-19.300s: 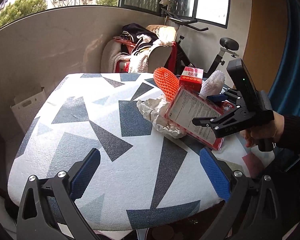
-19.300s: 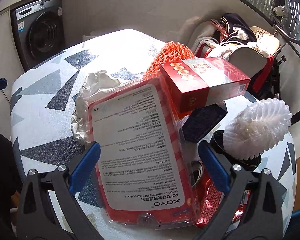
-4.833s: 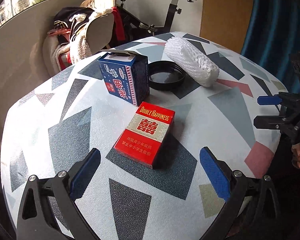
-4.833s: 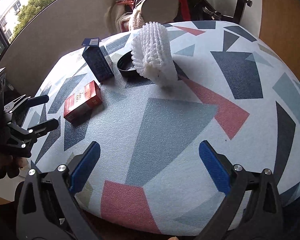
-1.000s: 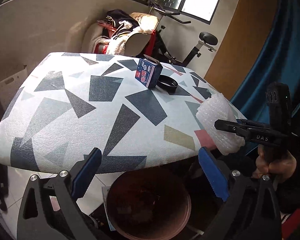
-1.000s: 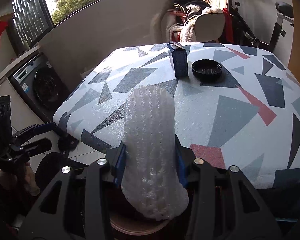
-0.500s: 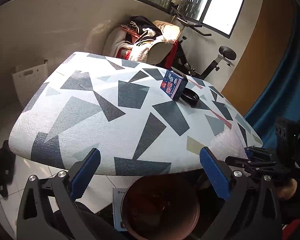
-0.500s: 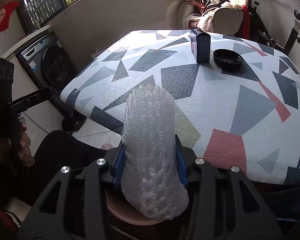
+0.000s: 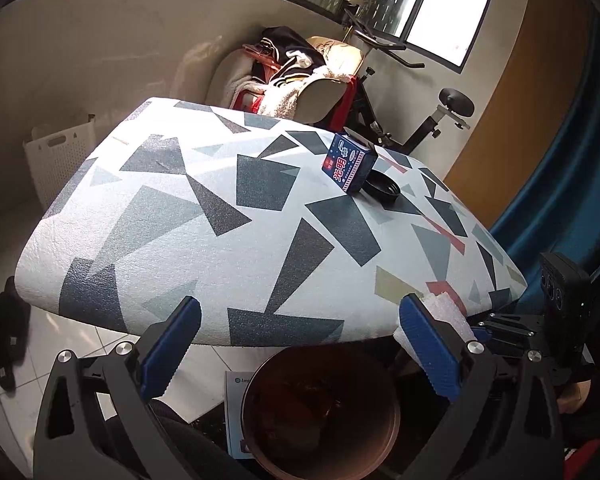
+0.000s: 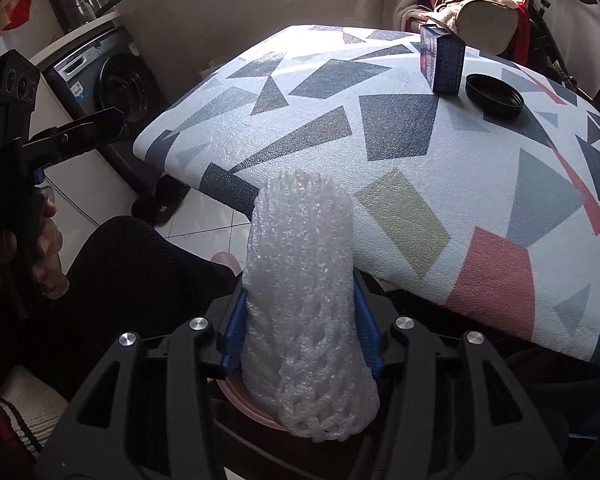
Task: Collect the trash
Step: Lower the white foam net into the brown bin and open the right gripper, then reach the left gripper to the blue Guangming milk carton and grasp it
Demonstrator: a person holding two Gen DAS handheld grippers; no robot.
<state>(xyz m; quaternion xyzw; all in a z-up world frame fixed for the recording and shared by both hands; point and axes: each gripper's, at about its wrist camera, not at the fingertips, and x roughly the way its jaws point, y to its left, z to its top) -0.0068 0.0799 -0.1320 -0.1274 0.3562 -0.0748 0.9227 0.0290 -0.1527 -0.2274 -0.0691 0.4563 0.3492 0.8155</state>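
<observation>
Currently: white foam net sleeve (image 10: 308,292) pinched between blue pads of right claw (image 10: 300,320), held off the tabletop (image 10: 380,128) edge, above rim of brown bin (image 9: 320,408) on floor below. Left claw (image 9: 296,348) spread wide, holding nothing — hovering over same bin. Blue carton (image 9: 348,166) upright on far tabletop, black lid (image 9: 382,188) just beside it.

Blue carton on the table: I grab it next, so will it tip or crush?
The blue carton stands upright and narrow, so a side push probably tips it. Its top flap is open, so it is likely thin, light card; squeeze gently.
</observation>
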